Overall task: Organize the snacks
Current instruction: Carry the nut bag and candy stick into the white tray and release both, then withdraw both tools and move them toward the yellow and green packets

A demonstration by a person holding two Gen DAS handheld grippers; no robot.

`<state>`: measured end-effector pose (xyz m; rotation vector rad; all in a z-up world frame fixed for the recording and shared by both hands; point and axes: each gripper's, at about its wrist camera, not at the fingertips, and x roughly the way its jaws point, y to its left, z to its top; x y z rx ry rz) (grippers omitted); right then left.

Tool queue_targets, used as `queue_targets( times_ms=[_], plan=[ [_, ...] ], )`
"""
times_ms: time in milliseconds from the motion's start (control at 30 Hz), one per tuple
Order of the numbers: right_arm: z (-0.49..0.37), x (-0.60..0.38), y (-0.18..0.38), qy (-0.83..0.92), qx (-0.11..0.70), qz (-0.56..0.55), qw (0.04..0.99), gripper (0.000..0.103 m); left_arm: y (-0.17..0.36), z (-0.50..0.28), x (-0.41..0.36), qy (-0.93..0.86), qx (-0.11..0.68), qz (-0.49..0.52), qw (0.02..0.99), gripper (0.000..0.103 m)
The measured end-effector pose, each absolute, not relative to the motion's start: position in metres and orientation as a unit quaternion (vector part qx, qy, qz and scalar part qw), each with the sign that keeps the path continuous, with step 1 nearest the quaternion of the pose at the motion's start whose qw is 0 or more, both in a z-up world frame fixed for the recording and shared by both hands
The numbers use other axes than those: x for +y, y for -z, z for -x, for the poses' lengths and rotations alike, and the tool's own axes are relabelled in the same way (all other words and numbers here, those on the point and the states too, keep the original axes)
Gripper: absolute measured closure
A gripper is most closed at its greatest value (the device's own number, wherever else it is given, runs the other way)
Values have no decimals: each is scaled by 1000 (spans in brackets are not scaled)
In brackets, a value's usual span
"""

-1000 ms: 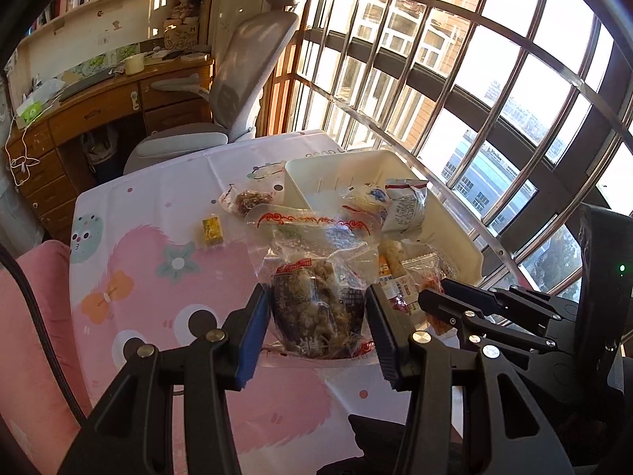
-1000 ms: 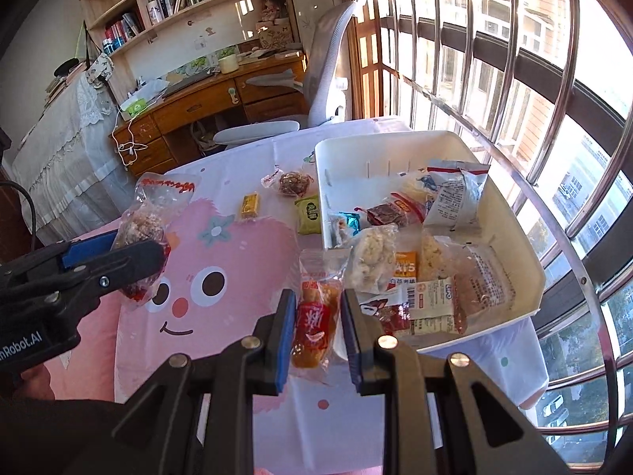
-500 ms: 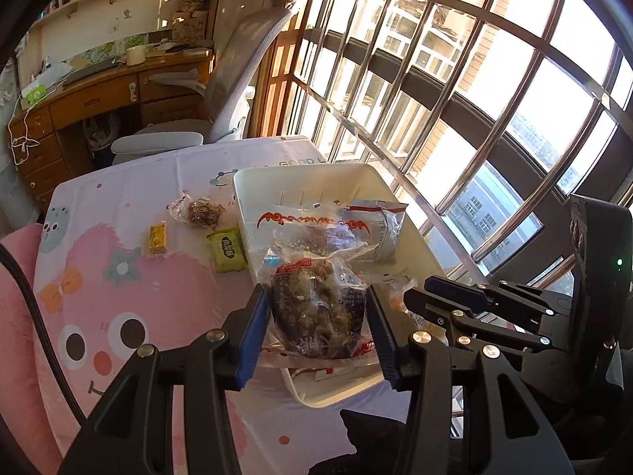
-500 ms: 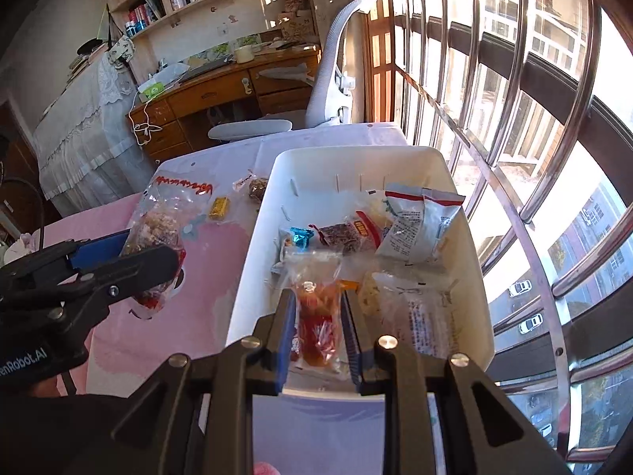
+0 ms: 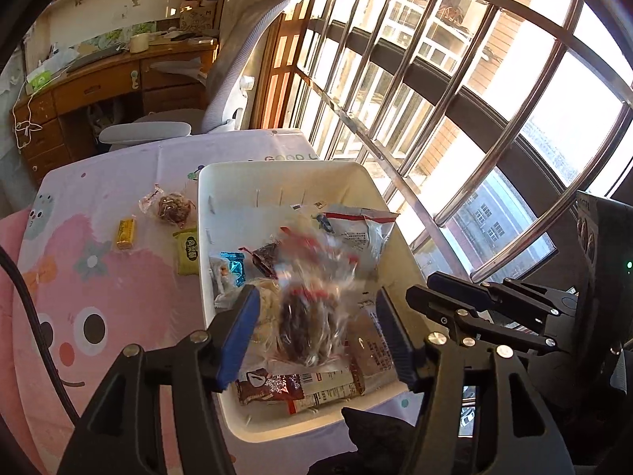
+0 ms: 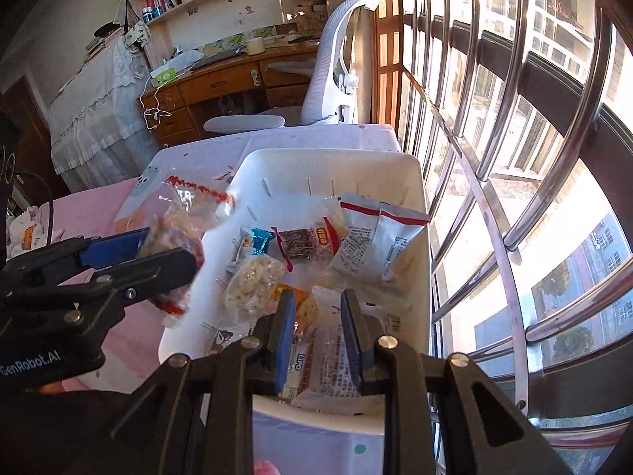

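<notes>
The left claw (image 5: 316,328) is opening - a blurred clear bag of dark snacks (image 5: 312,316) sits loose between its 2 pads, over the white bin (image 5: 203,237). The right claw (image 6: 318,328) is closed above the bin's near end - whether it pinches a packet I cannot tell. Beyond, 3 packets lie on the tablecloth (image 5: 118,182).

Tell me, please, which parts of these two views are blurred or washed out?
Left wrist view: the clear snack bag is smeared by motion, while the white basket is sharp; window panes blow out. Right wrist view: the same bag blurs, and window bars bow from fisheye distortion.
</notes>
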<state>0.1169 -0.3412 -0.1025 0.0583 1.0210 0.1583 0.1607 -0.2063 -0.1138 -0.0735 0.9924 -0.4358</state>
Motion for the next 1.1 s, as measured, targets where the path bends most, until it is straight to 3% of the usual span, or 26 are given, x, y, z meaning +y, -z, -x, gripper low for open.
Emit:
queue_targets(
  times_ms=[167, 767, 1100],
  plan=[
    [-121, -346, 107, -81, 495, -34, 864, 79, 116, -163, -207, 192, 479, 30, 856, 28],
    [-127, -281, 121, -99, 555, -65, 823, 70, 111, -140, -108, 122, 497, 35, 858, 27],
    [-124, -223, 111, -64, 567, -99, 815, 53, 96, -137, -21, 115, 487, 34, 865, 27]
  ],
)
